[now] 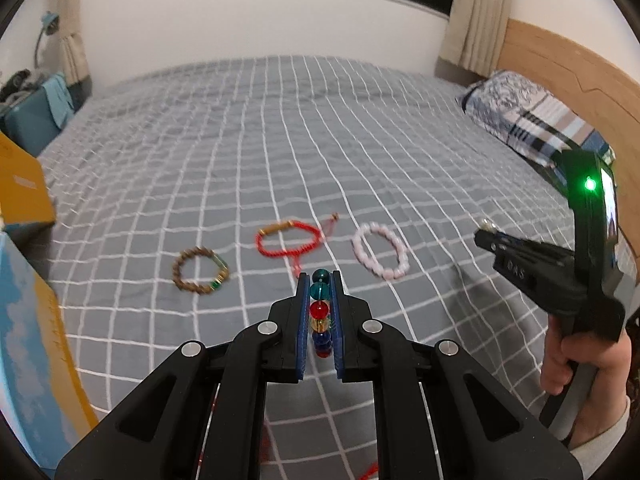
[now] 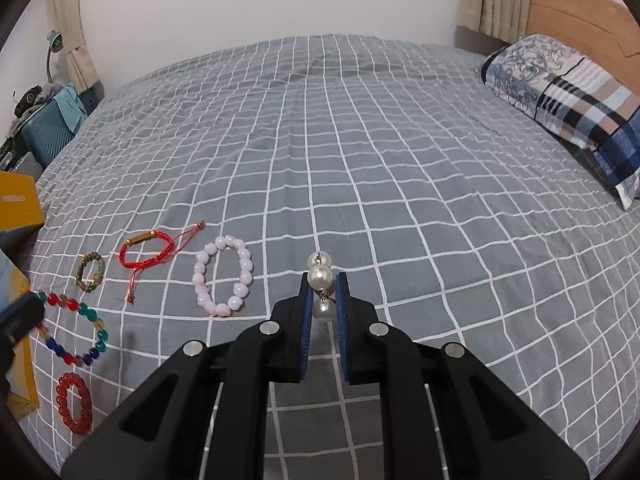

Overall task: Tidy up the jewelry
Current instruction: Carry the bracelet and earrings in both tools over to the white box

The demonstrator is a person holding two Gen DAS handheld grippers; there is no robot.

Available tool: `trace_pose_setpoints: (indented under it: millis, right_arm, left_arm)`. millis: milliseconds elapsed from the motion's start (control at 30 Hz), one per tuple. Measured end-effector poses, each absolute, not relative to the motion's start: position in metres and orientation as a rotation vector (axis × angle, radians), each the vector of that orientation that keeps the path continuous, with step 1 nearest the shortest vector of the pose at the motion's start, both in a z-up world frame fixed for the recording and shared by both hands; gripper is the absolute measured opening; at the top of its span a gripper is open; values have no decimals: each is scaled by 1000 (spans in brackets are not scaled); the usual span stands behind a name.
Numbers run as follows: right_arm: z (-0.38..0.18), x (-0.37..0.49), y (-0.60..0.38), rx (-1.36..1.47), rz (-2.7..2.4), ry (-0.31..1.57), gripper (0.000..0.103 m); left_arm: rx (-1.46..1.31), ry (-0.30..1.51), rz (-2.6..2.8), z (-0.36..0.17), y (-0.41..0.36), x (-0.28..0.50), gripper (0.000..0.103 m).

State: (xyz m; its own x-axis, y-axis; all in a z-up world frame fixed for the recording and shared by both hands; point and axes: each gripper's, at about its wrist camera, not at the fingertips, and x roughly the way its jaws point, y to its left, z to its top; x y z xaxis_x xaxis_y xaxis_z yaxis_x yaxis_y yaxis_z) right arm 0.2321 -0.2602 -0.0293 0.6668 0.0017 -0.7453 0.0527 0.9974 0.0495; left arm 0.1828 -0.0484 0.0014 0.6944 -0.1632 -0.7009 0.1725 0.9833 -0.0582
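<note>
- Pinching a multicoloured bead bracelet (image 1: 321,312) between the blue pads: left gripper (image 1: 320,280), nearly closed, raised above the grey checked bedspread (image 1: 280,140); the bracelet's loop hanging from its tip at the left edge of the right wrist view.
- Clamping a pearl piece (image 2: 321,278): right gripper (image 2: 322,284), jaws pressed on the middle pearl, one pearl beyond the tips, another hanging lower between the pads.
- Lying flat in a row beyond the left gripper: brown bead bracelet (image 1: 200,272) at left, red cord bracelet (image 1: 289,240) in the middle, pink bead bracelet (image 1: 381,250) at right, none touching.
- Resting nearer, close to the bed's left edge: red bead bracelet (image 2: 74,403).
- Sitting far right by the wooden headboard (image 1: 560,64): patterned pillow (image 2: 560,88).
</note>
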Motion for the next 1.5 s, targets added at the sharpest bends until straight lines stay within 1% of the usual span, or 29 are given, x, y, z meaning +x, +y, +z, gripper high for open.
trace_pose_setpoints:
  millis: [233, 333, 700, 1000, 1200, 1500]
  right_arm:
    - [-15, 223, -256, 48, -56, 754, 11]
    - [-12, 221, -253, 40, -55, 740, 11]
    - [-12, 221, -240, 27, -42, 758, 11]
    - [6, 213, -213, 14, -29, 748, 11]
    - [37, 194, -166, 16, 37, 732, 11]
    - [90, 155, -49, -51, 213, 682, 11]
  left_arm:
    - [-36, 628, -99, 25, -30, 175, 9]
    - [-40, 609, -79, 31, -24, 173, 9]
    - [-28, 633, -76, 31, -24, 172, 9]
    - [-40, 628, -34, 53, -3, 156, 9]
    - [-53, 628, 26, 81, 41, 127, 9]
    - [-81, 604, 158, 128, 137, 68, 9]
